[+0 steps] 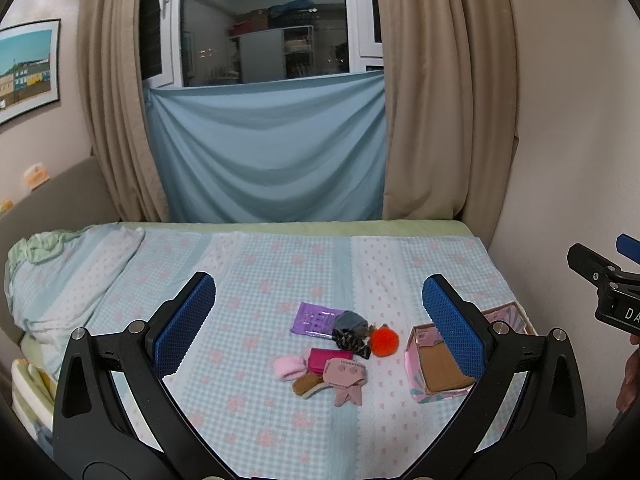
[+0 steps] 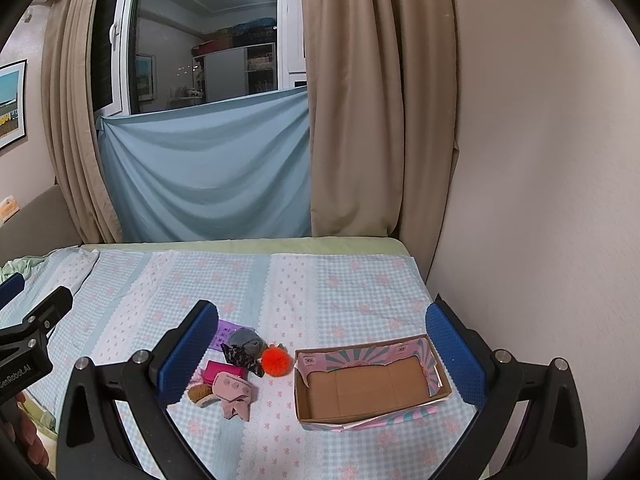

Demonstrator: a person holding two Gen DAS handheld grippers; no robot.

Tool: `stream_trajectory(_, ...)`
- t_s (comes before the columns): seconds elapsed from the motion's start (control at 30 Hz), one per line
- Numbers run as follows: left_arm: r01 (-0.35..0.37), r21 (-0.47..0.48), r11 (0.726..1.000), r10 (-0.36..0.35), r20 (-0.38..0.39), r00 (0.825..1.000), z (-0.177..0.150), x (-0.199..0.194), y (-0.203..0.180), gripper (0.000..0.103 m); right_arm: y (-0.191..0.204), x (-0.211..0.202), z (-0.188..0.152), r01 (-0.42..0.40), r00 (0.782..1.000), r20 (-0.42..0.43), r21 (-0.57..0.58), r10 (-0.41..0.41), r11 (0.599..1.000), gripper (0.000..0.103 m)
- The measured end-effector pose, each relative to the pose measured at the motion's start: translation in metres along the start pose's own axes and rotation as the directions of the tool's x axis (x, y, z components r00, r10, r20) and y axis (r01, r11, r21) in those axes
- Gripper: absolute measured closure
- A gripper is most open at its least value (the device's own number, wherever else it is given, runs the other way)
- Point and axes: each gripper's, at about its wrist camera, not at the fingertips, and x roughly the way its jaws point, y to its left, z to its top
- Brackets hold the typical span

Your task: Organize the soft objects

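Observation:
A heap of soft things lies mid-bed: an orange pompom (image 1: 384, 342) (image 2: 277, 361), a dusty-pink cloth (image 1: 347, 377) (image 2: 235, 392), a magenta pouch (image 1: 325, 359) (image 2: 221, 372), a pale pink sock (image 1: 289, 367), a brown piece (image 1: 306, 386) (image 2: 200, 392), a grey bundle (image 1: 350, 321) (image 2: 246, 339), a black patterned cloth (image 1: 350, 342) (image 2: 240, 357) and a purple packet (image 1: 314, 318). An empty cardboard box (image 2: 370, 410) (image 1: 416, 368) sits to their right. My left gripper (image 1: 319, 322) and right gripper (image 2: 322, 354) are open and empty, above the bed.
The bed carries a blue checked cover (image 1: 256, 276) with a pillow (image 1: 64, 276) at the left. A wall (image 2: 540, 200) runs along the bed's right side. Beige curtains (image 1: 448, 100) and a blue sheet (image 1: 268, 152) hang behind.

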Motion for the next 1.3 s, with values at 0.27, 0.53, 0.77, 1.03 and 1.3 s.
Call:
stream_trajectory(0.27,-0.001,-0.002,1.0,0.001,-0.003,1.0,-0.001,0.001,0.001,0.0,-0.002,0.002,-0.002,-0.008,1.0,-0.006,0.007,0.008,1.0,0.0)
stream_trajectory(0.53,-0.016,-0.027,0.999,0.016,-0.019,1.0,-0.007,0.002,0.002,0.0,-0.004,0.008,-0.003,-0.023,0.999,-0.024,0.001,0.023,1.0,0.0)
stream_trajectory(0.77,-0.057,-0.064,0.996,0.052,-0.077,0.996,-0.021,0.009,0.01,0.0,0.0,0.021,-0.013,-0.085,0.995,-0.052,-0.045,0.083,0.995,0.0)
stream_trajectory(1.03,-0.034,-0.066,0.997,0.021,-0.187,0.982,-0.062,0.039,0.045,0.0,0.029,0.049,-0.042,-0.185,0.976,-0.115,-0.02,0.182,0.982,0.0)
stream_trajectory(1.3,0.126,-0.001,0.992,-0.121,-0.288,0.95,-0.092,0.116,0.107,0.001,0.084,0.095,-0.071,-0.155,0.957,-0.235,0.073,0.168,0.985,0.0)
